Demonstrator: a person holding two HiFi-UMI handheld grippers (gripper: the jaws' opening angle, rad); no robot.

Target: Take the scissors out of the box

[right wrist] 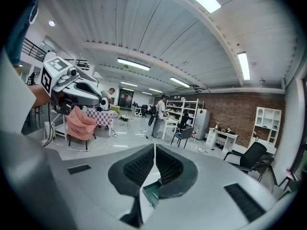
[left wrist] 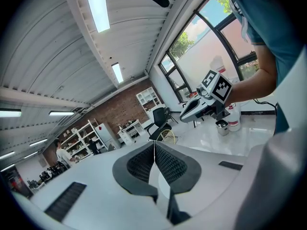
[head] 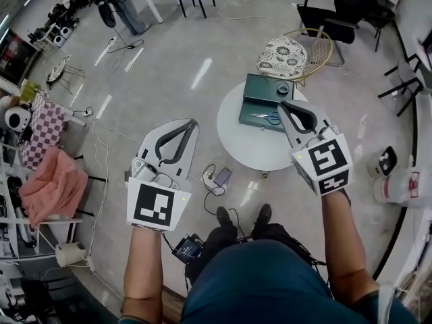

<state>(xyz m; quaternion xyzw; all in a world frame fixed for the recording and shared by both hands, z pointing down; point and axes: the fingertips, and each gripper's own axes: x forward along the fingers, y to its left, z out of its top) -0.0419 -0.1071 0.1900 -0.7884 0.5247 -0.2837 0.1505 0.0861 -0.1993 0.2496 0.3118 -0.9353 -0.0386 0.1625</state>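
A dark green box (head: 260, 100) lies open on a round white table (head: 250, 144). The scissors (head: 268, 118), with blue handles, lie inside it near its front edge. My right gripper (head: 284, 104) is shut and empty, its tips over the box's right side, just right of the scissors. My left gripper (head: 193, 123) is shut and empty too, held over the floor left of the table. In the right gripper view the shut gripper (right wrist: 154, 148) has a bit of the green box (right wrist: 152, 191) showing below it. The left gripper view shows the shut gripper (left wrist: 154, 143) pointing into the room.
A wicker chair with a patterned cushion (head: 289, 51) stands behind the table, a black chair (head: 341, 12) farther back. Cables and a small device (head: 217, 178) lie on the floor left of the table. A pink cloth (head: 54, 184) hangs at far left, a white bucket (head: 399, 185) at right.
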